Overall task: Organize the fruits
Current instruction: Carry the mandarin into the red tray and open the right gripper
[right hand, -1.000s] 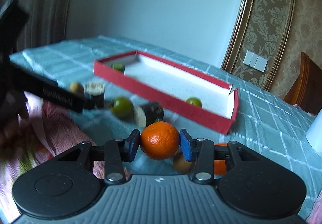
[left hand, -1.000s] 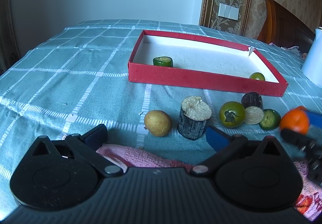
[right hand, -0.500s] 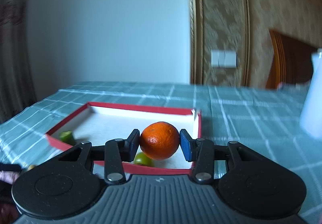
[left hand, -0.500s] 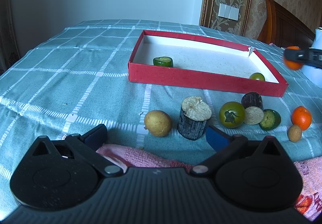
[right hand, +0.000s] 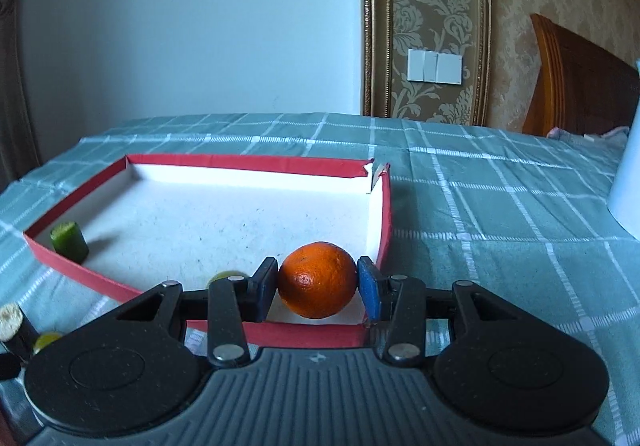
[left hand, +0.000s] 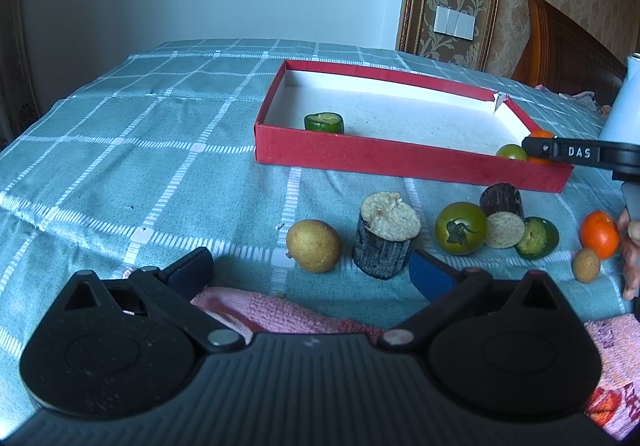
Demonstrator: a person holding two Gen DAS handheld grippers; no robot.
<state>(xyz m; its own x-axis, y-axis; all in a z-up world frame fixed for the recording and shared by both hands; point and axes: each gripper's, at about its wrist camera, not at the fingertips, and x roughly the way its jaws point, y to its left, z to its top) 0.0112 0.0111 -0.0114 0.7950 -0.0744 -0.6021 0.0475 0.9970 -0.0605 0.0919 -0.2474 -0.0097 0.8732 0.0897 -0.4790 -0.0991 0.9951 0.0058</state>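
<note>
Left side: the left gripper [left hand: 310,270] hangs low over the checked tablecloth [left hand: 140,133], its fingers spread wide with nothing between them. Just ahead of it lies a row of loose items. From left to right these are a yellow-brown round fruit [left hand: 314,246], an upright dark cylinder with a pale cut top [left hand: 384,242], a green tomato [left hand: 460,228], a second dark cylinder lying on its side [left hand: 502,211], a green cut piece [left hand: 536,238], an orange [left hand: 599,234] and a small tan fruit [left hand: 585,265].

Centre: the red tray [right hand: 76,270] sits beyond the row. It holds a green cut piece [right hand: 69,240] near its left wall and a small green fruit [right hand: 222,277] near the front right corner.

Right side: the right gripper [right hand: 317,288] grips a mandarin [right hand: 317,280] across its widest part, low inside the tray's front right corner. Whether the fruit rests on the tray floor cannot be told. The pad [right hand: 262,292] on the left touches the peel; the other stands at the peel's edge, where contact is uncertain.

Handling (judgement): the mandarin is probably light, with a soft peel that yields and bruises under hard squeezing. Its round form could roll once released, so the corner walls should help contain it. The equator is the correct place to grip.
</note>
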